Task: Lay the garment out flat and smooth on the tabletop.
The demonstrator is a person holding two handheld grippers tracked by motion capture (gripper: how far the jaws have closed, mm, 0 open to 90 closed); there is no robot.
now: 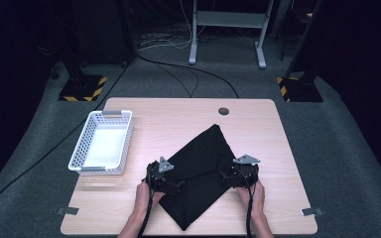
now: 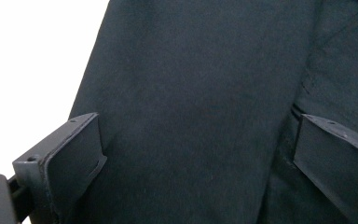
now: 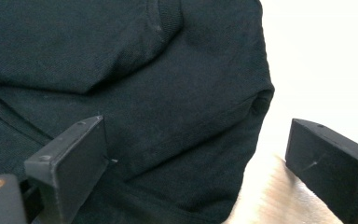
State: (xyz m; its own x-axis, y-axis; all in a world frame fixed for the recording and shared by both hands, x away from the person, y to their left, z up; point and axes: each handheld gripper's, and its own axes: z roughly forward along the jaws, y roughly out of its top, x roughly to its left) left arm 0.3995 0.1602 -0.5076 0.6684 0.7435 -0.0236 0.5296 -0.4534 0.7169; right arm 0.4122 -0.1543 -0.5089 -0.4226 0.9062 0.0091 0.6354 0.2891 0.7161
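A folded black garment (image 1: 201, 171) lies slantwise on the wooden table (image 1: 158, 119), its far corner pointing away from me. My left gripper (image 1: 174, 187) sits at the cloth's left edge, jaws open and straddling the black fabric (image 2: 191, 116). My right gripper (image 1: 225, 179) rests at the cloth's right edge, also open; one jaw lies over the black fabric (image 3: 135, 93) and the other over bare wood. Neither pair of jaws is closed on the cloth. A hand holds each gripper from below.
A white plastic basket (image 1: 88, 144) stands at the table's left side with nothing in it. A round cable hole (image 1: 223, 111) sits near the far edge. Tape marks (image 1: 67, 211) are at the front corners. Beyond the table, cables and stand feet lie on the grey carpet.
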